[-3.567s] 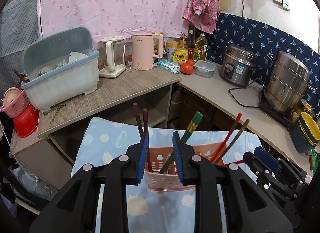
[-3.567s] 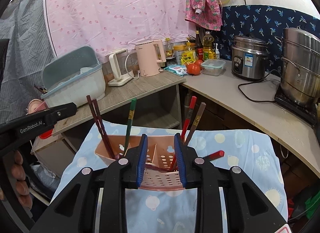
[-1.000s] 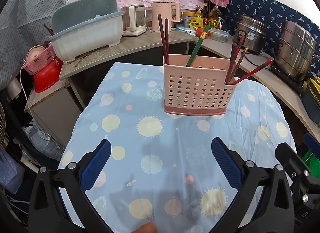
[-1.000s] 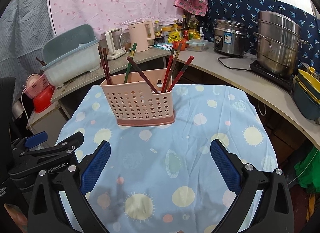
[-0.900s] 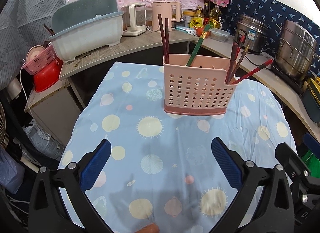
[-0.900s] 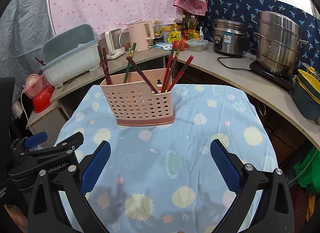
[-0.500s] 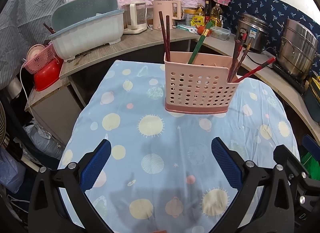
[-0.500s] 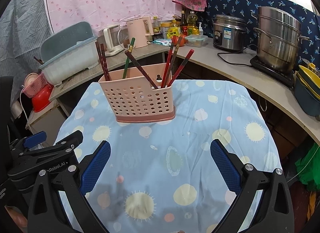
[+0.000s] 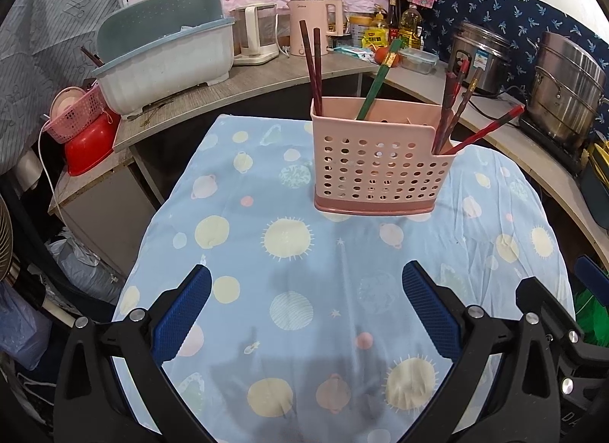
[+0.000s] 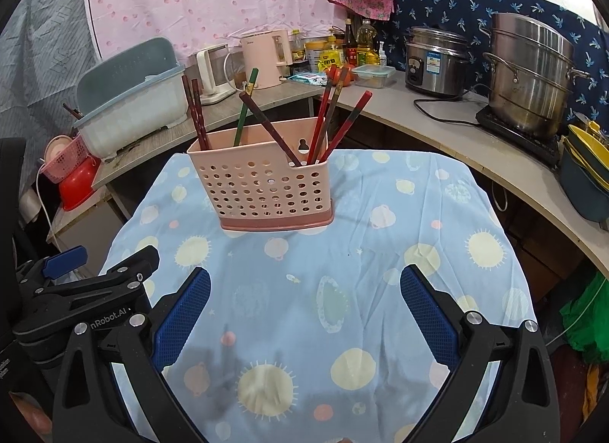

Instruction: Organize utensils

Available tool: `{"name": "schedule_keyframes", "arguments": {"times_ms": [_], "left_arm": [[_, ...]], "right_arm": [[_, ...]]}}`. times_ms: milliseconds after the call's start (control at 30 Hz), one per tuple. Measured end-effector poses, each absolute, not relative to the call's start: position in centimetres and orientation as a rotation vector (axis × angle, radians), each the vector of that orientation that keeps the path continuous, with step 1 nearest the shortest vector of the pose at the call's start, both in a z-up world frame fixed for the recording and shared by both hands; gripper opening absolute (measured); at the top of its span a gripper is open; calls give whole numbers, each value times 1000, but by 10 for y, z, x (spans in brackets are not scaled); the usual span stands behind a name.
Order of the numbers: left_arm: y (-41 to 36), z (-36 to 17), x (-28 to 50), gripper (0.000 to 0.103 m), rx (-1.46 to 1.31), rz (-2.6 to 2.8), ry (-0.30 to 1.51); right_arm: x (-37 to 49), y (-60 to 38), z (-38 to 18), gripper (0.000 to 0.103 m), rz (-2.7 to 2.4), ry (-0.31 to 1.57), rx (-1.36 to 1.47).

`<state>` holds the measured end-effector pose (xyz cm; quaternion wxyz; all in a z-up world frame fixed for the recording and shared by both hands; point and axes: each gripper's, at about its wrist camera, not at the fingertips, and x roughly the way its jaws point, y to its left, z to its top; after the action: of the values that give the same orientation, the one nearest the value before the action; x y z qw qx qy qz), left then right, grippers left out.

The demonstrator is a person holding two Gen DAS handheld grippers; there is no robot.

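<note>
Left hand-held gripper [image 9: 304, 306]: jaws spread wide, nothing between them, held above the near part of the table [image 9: 243, 252]. Right hand-held gripper [image 10: 304, 302]: likewise released and empty, just beside the left one; the left unit's body shows at the lower left of the right wrist view.

Ahead of both, well apart from the blue pads [image 10: 182, 313], stands a pink perforated utensil caddy [image 9: 377, 169], upright on the planet-print blue cloth. All utensils visible are chopsticks, and all are in the caddy:
- dark red pair [image 9: 314, 70], far-left compartment, near upright
- green chopstick [image 9: 377, 81] with a gold band, leaning right
- dark chopstick [image 10: 268, 129] lying diagonally across the caddy, seen from the right wrist
- red and brown chopsticks [image 9: 456, 100] in the lower right compartment, one red stick [image 9: 491, 127] splayed far out to the right

Handling judgement: chopsticks are light, stiff, thin and probably lacquer-smooth, so liable to slip or pivot between pads. Best taken on the exposed upper shaft, clear of the rim, pinched across the width and lifted along the stick's own axis. The caddy looks like thin, light plastic; dragging a leaning stick sideways could tip or slide it on the cloth. No loose utensil is seen on the cloth, so the sorting looks close to done.

Writing: the left gripper body reads "nRobot.AI" [image 10: 108, 317], start cut off. The pink kettle [image 10: 266, 56] carries a small logo, too small to read. Labels on the rice cooker [image 10: 436, 60] and bottles are illegible.
</note>
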<state>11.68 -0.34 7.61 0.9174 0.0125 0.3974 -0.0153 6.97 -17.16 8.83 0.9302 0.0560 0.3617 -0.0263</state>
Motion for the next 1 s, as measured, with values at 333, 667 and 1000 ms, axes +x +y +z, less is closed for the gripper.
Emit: {"name": "schedule_keyframes", "arguments": {"times_ms": [333,667,1000], "left_arm": [[-2,81,117,96,27,-23,812],[-1,89,115,96,29,-17,793],[-2,92,117,96,30,-19,789]], "right_arm": [[70,-172,88,96,-58,738,115],[72,-173,94,96,-66,732,111],[71,-172,95,96,-67,731,112]]}}
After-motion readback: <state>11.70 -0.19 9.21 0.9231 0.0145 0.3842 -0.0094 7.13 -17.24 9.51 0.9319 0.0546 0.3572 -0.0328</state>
